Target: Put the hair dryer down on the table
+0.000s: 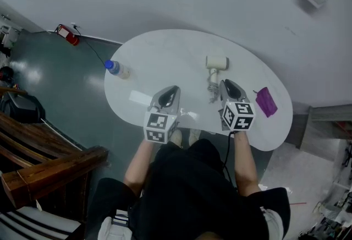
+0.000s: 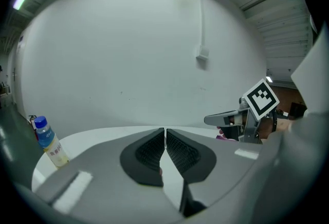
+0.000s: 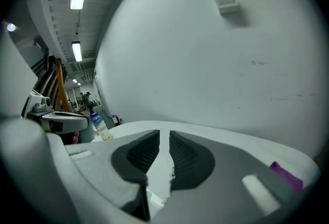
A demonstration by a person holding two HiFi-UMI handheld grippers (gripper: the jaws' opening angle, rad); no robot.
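**A:** Where does the hair dryer [image 1: 214, 71] lie?

**B:** Flat on the white oval table [image 1: 165, 54], right of centre in the head view. The body is cream, with the head toward the wall and the handle toward the person. Nothing grips it.

**A:** And the right gripper [image 1: 226, 85]?

**B:** It is just right of the handle's near end. Its own view shows the jaws slightly apart, with only tabletop behind the narrow gap, so it is empty.

**A:** The left gripper [image 1: 172, 90]?

**B:** It is over the table's near edge, well left of the hair dryer. The jaws are together, the pads all but meeting at the tips, with nothing between them.

**A:** Other items?

**B:** A blue-capped bottle [image 1: 117, 69] stands near the table's left edge. A purple object [image 1: 266, 101] lies flat at the right, beyond the right gripper; what it is cannot be told.
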